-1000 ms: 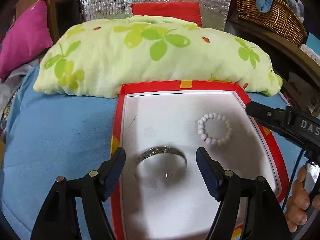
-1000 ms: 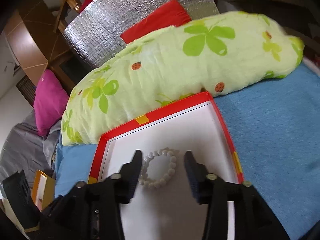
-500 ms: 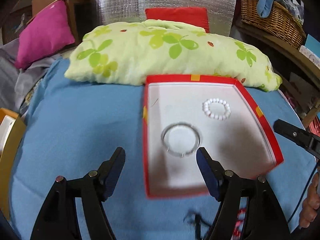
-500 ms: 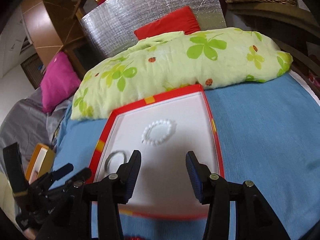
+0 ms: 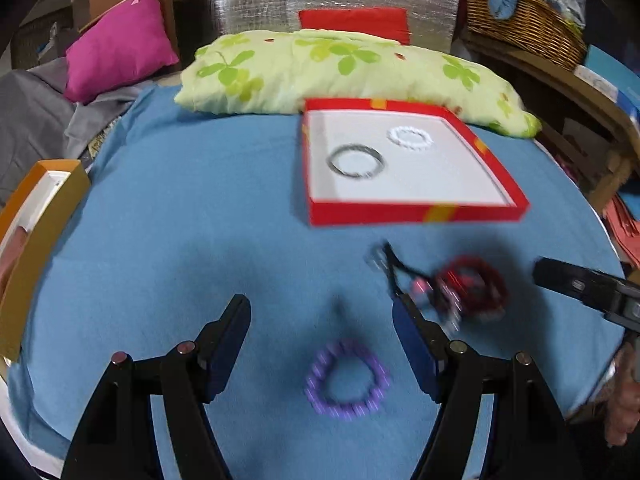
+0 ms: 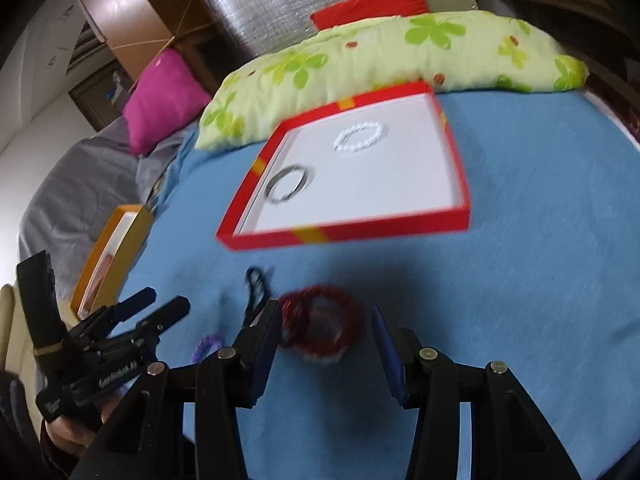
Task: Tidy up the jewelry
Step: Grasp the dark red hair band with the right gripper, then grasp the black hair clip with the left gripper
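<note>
A red tray with a white floor lies on the blue blanket and holds a silver bangle and a white bead bracelet. Nearer to me on the blanket lie a purple bead bracelet, a dark red bead bracelet and a black piece. My left gripper hangs open above the purple bracelet, holding nothing. My right gripper hangs open over the dark red bracelet, also holding nothing.
A green leaf-print pillow lies behind the tray, with a pink cushion to its left and a wicker basket at the right. An orange box stands at the blanket's left edge.
Both grippers have drawn back from the tray, leaving the bangle and white bracelet in it. The purple and dark red bracelets have come into view beneath them.
</note>
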`<state>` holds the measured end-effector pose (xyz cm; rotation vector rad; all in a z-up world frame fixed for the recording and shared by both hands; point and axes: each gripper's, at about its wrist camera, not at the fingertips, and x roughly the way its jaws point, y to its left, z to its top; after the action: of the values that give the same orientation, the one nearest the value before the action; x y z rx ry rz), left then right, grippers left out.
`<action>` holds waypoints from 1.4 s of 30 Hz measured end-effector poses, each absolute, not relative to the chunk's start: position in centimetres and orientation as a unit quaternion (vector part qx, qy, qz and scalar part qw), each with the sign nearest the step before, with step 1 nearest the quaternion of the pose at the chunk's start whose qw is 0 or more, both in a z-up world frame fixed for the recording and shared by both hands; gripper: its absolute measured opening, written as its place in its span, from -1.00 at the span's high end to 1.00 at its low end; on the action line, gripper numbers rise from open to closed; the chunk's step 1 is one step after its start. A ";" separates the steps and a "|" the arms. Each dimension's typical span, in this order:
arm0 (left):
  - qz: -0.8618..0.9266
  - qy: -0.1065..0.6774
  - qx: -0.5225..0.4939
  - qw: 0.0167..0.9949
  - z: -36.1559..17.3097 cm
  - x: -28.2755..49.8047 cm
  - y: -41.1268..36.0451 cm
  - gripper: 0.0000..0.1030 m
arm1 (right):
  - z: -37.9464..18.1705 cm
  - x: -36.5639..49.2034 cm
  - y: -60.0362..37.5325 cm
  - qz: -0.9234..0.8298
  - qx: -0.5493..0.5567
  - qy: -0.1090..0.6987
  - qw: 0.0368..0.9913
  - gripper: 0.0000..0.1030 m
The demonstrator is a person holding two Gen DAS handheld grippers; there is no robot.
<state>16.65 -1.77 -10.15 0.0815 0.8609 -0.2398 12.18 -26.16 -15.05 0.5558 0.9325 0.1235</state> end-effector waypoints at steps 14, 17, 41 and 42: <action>-0.152 0.421 0.063 0.892 -11.0 17.0 -3.2 -0.44 | -18.9 16.1 -24.2 0.089 0.314 0.484 0.812 0.74; -0.166 0.421 0.069 0.889 -11.1 16.9 -3.7 -0.44 | -18.7 16.1 -24.2 0.077 0.311 0.479 0.817 0.84; -0.200 0.447 0.062 0.870 -13.7 19.3 -7.2 0.84 | -16.4 12.9 -29.5 0.049 0.360 0.425 0.829 0.86; -0.202 0.441 0.058 0.872 -13.4 19.2 -7.0 0.86 | -16.3 12.8 -29.6 0.048 0.360 0.423 0.830 0.86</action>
<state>19.16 -6.97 -13.38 0.1209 0.9222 -0.4227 12.83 -29.64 -16.33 0.7635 0.8965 0.1024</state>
